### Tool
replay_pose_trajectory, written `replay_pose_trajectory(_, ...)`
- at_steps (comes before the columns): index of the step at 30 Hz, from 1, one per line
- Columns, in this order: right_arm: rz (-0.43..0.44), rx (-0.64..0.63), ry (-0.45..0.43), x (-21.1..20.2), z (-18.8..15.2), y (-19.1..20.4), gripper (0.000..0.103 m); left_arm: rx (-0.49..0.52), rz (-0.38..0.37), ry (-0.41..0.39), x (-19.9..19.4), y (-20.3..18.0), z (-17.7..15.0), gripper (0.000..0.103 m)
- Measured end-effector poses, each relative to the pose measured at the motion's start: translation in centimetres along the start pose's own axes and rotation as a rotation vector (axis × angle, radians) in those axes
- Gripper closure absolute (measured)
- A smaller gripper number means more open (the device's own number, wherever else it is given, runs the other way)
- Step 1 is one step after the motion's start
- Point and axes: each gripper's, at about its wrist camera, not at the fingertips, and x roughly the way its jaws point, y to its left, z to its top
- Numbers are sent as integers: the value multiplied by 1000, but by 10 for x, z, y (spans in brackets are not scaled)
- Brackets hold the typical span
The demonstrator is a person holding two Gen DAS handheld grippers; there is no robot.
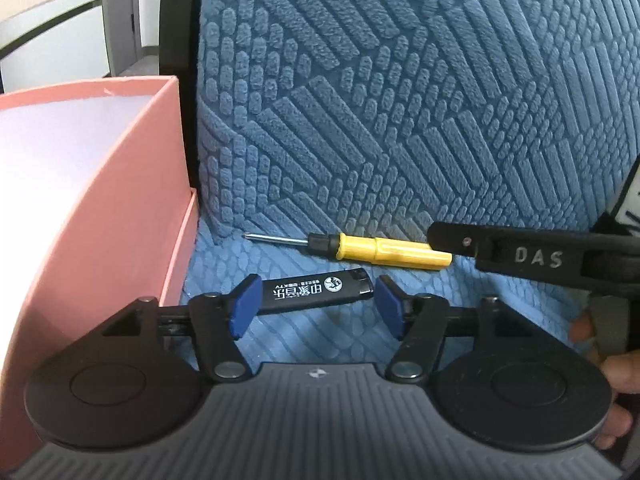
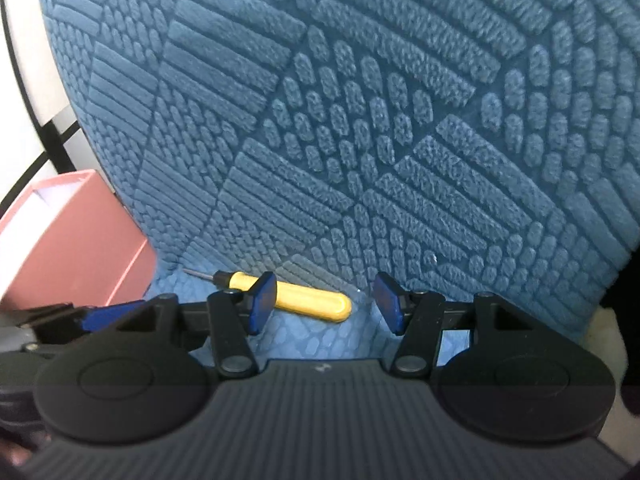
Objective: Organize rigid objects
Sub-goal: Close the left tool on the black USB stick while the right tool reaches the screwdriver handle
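Note:
A black lighter (image 1: 316, 292) with white print lies on the blue seat cushion, between the blue pads of my open left gripper (image 1: 316, 306); the pads stand at its two ends and I cannot tell if they touch it. Behind it lies a yellow-handled screwdriver (image 1: 384, 249), tip pointing left. It also shows in the right wrist view (image 2: 304, 296), partly hidden by the left pad of my open, empty right gripper (image 2: 324, 304). The right gripper's body shows at the right of the left wrist view (image 1: 520, 256).
An open pink box (image 1: 132, 208) with a white inside stands at the left on the seat; it also shows in the right wrist view (image 2: 80, 240). The textured blue backrest (image 1: 400, 100) rises close behind the objects. A black frame edge (image 1: 176, 20) stands behind the box.

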Motion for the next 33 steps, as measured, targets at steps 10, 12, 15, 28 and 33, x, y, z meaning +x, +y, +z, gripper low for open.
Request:
replay_pose_trajectory(10,62,-101,71,26,-10,-2,48,-91,14,23,11,4,3,27)
replay_pose_trajectory(12,61,-134,72,27,-13,0,53,-114,17,26,12,5,5,26)
replay_pose_trajectory(15,56,-149,68,28,-17,1,66,-127,10,30,15,5,6,22)
replay_pose_trajectory(28,-1,-209,134,-10,-24,-13,93,-87,33,51,34,-5,4,20)
replay_pose_trajectory(33,-7,-201,118,-21,-21,-15,92,-66,45,46,47,-11,4,15)
